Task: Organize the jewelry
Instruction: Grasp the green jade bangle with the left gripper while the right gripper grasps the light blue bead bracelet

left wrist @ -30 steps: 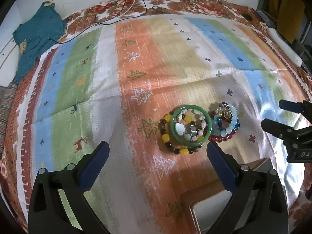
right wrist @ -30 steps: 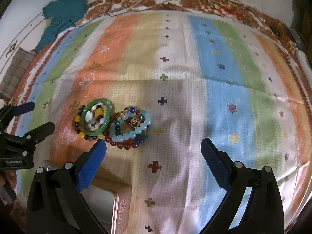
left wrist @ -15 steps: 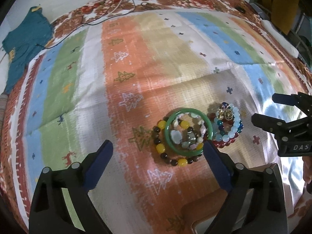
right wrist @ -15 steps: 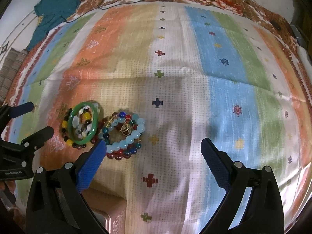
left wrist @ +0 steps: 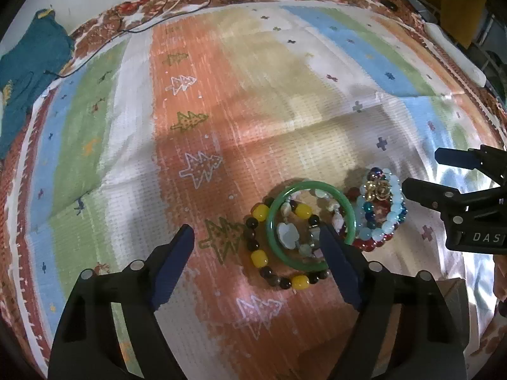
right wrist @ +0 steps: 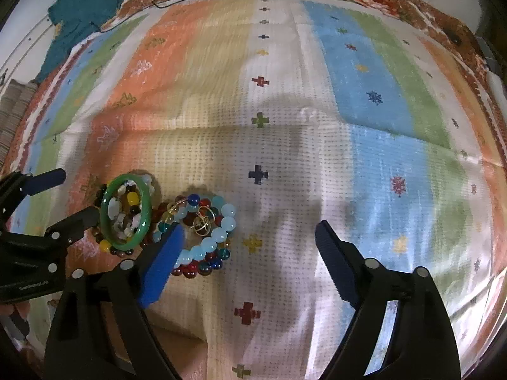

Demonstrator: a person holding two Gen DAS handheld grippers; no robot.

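Note:
A green bangle [left wrist: 285, 196] lies on a striped cloth over a yellow-and-dark bead bracelet [left wrist: 260, 257] and pale shell beads. Beside it on the right is a pile of light-blue, red and dark-blue bead bracelets [left wrist: 380, 218] with a gold charm. My left gripper [left wrist: 255, 258] is open, its right finger over the bangle's near edge. My right gripper [right wrist: 248, 255] is open, its left finger [right wrist: 164, 259] over the near left part of the blue-and-red pile [right wrist: 209, 231]. The bangle [right wrist: 109, 221] shows at the left of the right wrist view.
A pinkish box [left wrist: 412, 323] lies near the front edge. A teal garment [left wrist: 28, 63] lies at the far left, with thin cables [left wrist: 177, 9] at the far edge. The striped cloth [right wrist: 364, 126] stretches away to the right.
Both grippers have moved forward and down toward the jewelry. The left gripper now reaches the bangle, the right gripper reaches the blue-and-red pile. The jewelry has not moved.

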